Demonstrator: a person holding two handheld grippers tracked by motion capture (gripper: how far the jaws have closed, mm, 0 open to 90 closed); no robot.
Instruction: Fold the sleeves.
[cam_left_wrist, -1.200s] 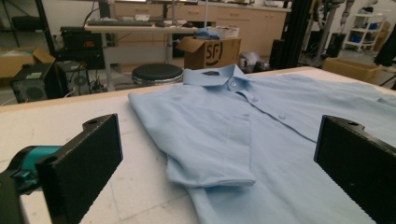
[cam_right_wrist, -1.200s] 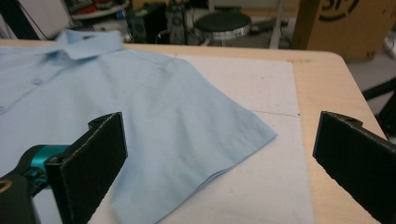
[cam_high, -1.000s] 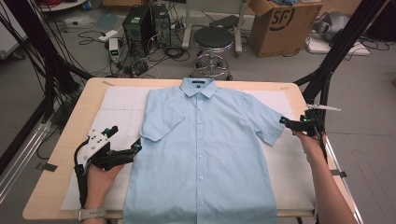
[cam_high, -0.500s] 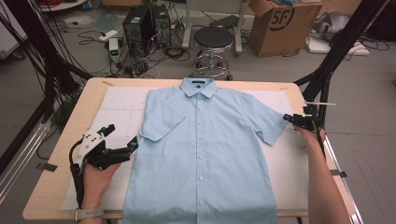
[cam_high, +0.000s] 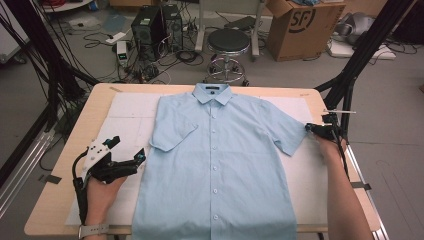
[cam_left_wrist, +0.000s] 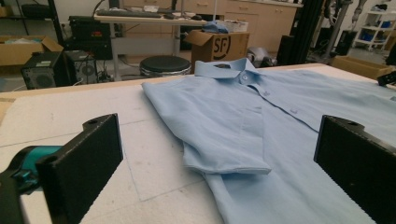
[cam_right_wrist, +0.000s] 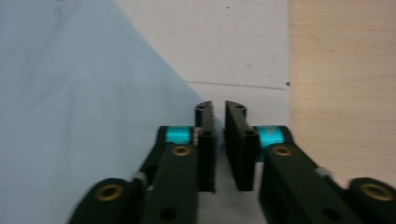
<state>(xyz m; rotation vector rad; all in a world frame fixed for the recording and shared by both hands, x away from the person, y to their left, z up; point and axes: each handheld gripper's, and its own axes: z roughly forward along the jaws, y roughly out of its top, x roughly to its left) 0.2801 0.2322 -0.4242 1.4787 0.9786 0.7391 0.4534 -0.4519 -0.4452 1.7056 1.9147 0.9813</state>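
- Because the light blue shirt (cam_high: 215, 165) lay buttoned and face up on the white mat (cam_high: 125, 112) in the middle of the table (cam_high: 95, 100), both sleeves were easy to reach from the sides.
- The right gripper (cam_high: 311, 128) sat at the tip of the spread sleeve (cam_high: 285, 132); its jaws had just been closing and stood nearly together on the sleeve's corner, likely to lift it for folding.
- The left gripper (cam_high: 141, 159) waited wide open beside the shirt's edge, facing the sleeve (cam_left_wrist: 219, 140) that was already folded inward, holding nothing.
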